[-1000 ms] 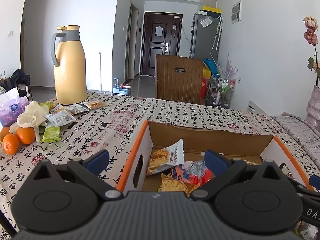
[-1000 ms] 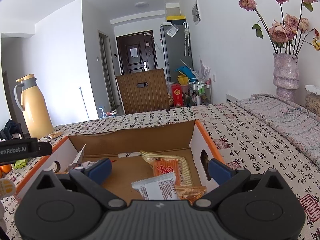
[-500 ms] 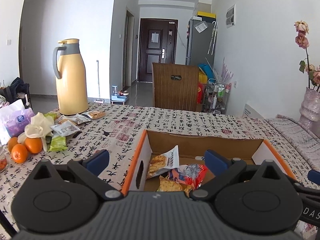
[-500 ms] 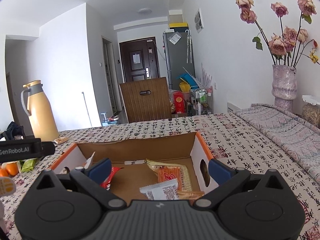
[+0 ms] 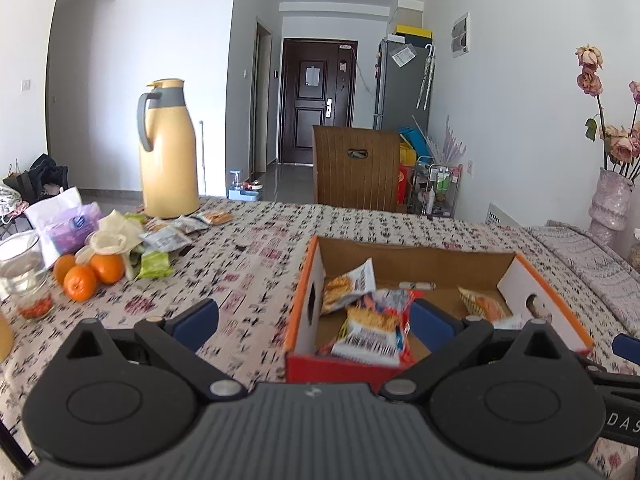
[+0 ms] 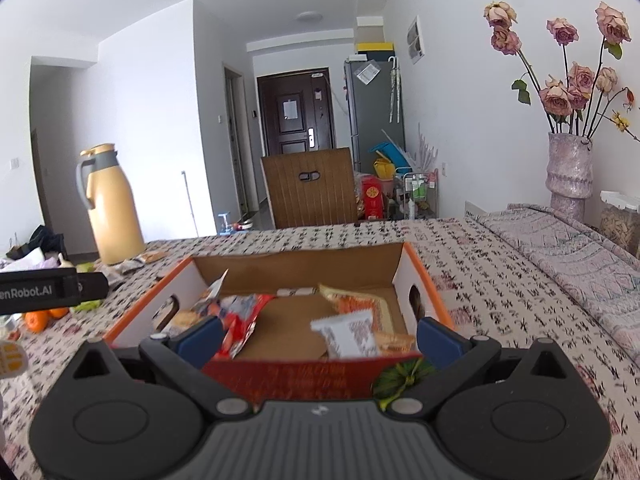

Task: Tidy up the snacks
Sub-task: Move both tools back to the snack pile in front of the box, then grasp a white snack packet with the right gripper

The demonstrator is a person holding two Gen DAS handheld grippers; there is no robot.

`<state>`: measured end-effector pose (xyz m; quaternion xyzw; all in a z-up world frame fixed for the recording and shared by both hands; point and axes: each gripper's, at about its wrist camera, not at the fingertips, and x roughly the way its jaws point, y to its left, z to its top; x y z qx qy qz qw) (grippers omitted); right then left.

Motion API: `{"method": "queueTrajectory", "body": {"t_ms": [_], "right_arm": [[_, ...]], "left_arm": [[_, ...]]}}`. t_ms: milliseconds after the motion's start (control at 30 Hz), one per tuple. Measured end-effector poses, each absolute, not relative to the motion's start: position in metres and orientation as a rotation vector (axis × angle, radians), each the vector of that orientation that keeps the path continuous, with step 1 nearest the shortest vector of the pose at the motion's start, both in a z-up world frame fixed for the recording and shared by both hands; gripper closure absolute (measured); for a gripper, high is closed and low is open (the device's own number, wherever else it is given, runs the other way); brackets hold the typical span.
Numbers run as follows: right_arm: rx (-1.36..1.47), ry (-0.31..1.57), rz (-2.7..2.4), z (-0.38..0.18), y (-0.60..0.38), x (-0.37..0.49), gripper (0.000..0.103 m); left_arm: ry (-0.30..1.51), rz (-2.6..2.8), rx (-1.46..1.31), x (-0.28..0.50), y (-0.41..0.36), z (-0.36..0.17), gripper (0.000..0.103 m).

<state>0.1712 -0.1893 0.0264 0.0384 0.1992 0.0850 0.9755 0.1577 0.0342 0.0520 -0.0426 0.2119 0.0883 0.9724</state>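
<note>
An open cardboard box with orange rims and a red front wall point(image 5: 505, 276) is seen on the patterned tablecloth point(image 5: 256, 256), and several snack packets point(image 5: 370, 330) are lain loose on its floor. In the left wrist view the box is placed at about 1 o'clock of the left gripper point(image 5: 314, 322), whose blue-padded fingers are spread wide with nothing held between them; the right-hand finger is overlapped with the box's near wall, the left-hand one is hung over bare cloth. More loose snack packets point(image 5: 168, 236) are scattered at 10 o'clock, near the base of a tall yellow thermos jug with a grey handle point(image 5: 168, 152), beside three oranges point(image 5: 90, 274) and a clear glass point(image 5: 24, 276).

In the right wrist view the box point(image 6: 436, 300) is found straight ahead at 12 o'clock of the right gripper point(image 6: 318, 340). Its fingers are likewise held apart and empty, the box's near wall being framed between them. A white packet point(image 6: 348, 336) is leaned inside that wall.
</note>
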Motion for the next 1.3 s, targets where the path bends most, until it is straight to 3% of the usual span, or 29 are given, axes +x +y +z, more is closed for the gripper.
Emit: {"method": "queueTrajectory", "body": {"t_ms": [900, 1000, 1167, 1300], "right_arm": [[-0.03, 0.569, 0.325, -0.015, -0.125, 0.109, 0.001], [-0.046, 0.582, 0.347, -0.021, -0.109, 0.107, 0.009], [-0.088, 0.59, 0.351, -0.033, -0.091, 0.108, 0.033], [-0.138, 0.563, 0.337, -0.038, -0.08, 0.103, 0.046]], "left_arm": [[0.574, 0.216, -0.113, 0.086, 0.093, -0.007, 0.0], [0.577, 0.208, -0.108, 0.082, 0.099, -0.009, 0.0], [0.582, 0.179, -0.104, 0.079, 0.106, -0.014, 0.0], [0.589, 0.156, -0.104, 0.078, 0.109, -0.018, 0.0]]}}
